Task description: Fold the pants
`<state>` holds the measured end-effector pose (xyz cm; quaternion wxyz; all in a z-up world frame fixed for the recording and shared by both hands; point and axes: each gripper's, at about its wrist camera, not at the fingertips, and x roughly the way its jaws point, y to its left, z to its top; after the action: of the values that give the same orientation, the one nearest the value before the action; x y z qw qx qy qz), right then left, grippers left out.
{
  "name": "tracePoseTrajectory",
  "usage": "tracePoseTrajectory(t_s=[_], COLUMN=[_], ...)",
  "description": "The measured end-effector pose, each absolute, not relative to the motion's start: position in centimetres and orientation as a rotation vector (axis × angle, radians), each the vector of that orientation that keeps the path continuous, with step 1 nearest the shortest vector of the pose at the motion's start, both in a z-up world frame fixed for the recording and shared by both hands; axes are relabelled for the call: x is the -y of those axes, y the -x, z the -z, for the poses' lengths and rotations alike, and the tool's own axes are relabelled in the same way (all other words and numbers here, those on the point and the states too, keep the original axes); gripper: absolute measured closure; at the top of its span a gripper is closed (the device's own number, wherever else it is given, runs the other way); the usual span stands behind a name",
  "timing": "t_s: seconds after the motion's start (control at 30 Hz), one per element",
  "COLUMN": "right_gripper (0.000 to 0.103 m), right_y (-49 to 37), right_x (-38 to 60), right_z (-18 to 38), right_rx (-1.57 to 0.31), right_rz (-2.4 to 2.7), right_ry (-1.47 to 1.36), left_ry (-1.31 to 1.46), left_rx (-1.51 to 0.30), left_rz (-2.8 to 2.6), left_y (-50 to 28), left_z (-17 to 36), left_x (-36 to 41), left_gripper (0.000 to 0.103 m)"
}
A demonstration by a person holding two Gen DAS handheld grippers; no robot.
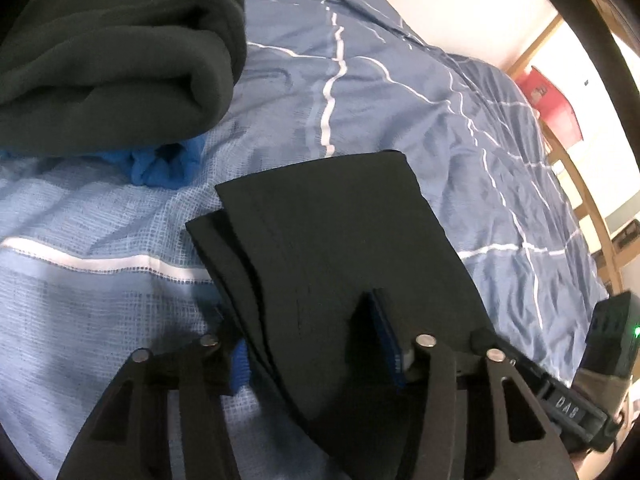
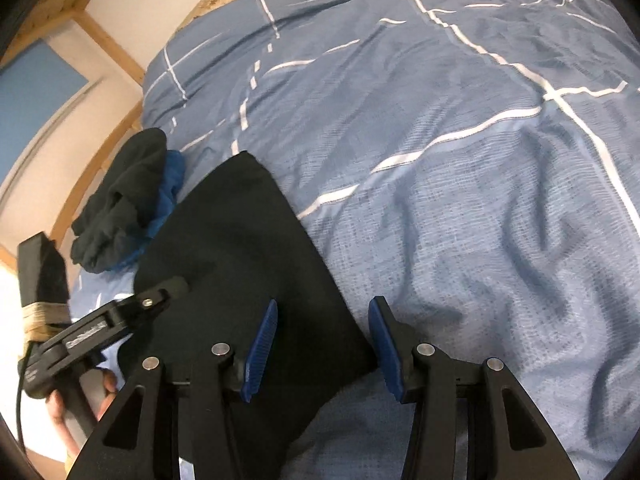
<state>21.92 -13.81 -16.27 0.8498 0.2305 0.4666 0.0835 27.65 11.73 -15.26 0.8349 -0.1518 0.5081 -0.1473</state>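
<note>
The black pants [image 1: 332,248] lie folded into a long strip on the blue bed cover; they also show in the right wrist view [image 2: 240,264]. My left gripper [image 1: 312,340] is open, its blue pads [image 1: 384,340] astride the near end of the strip. My right gripper [image 2: 324,344] is open over the strip's right edge, with one pad [image 2: 262,352] above the cloth and the other above the cover. The left gripper's body [image 2: 100,328] shows at the left of the right wrist view.
A dark rolled garment [image 1: 116,60] lies on a bright blue cloth [image 1: 164,164] at the far left of the bed, also in the right wrist view [image 2: 120,196]. The blue checked duvet [image 2: 460,200] spreads to the right. A wooden bed frame [image 1: 580,184] runs along the edge.
</note>
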Motion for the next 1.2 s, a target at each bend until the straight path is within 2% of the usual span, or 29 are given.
tracePoseTrajectory(t_s=[0.23,0.33,0.4,0.5,0.57,0.67,1.2], right_gripper=[0.055,0.055,0.056,0.071,0.081,0.087,0.089], right_y=[-22.3,-22.2,-22.1,-21.7,-21.6,-21.4,-19.8], right_x=[13.6,13.3,12.8,12.9,13.1,13.1,12.9], right_z=[17.3,17.0,16.9,16.8,16.7,16.3,9.3], right_rx=[-0.974,-0.963,-0.964,-0.956,-0.954,-0.942,-0.795], right_rz=[-0.193,-0.205,-0.236,-0.224,-0.228,-0.248,-0.286], right_ry=[-0.504,-0.497,-0.492,-0.493,-0.505,-0.507,-0.442], left_ry=[0.316,0.308,0.318,0.348,0.344,0.333,0.265], left_rx=[-1.080,-1.083,-1.077,-1.044,-1.016,-0.980,-0.814], left_rz=[0.309,0.277,0.269,0.292,0.310,0.320,0.321], left_y=[-28.2,-28.3,-28.2,-27.8,-27.3,-26.7,-25.0], left_z=[16.4,16.3,15.9,15.0,14.1,12.7,5.3], left_x=[-11.2,-10.7,-10.8,-11.4,-11.2,-10.7,-11.1], left_gripper=[0.047,0.049,0.064,0.081,0.085,0.086,0.086])
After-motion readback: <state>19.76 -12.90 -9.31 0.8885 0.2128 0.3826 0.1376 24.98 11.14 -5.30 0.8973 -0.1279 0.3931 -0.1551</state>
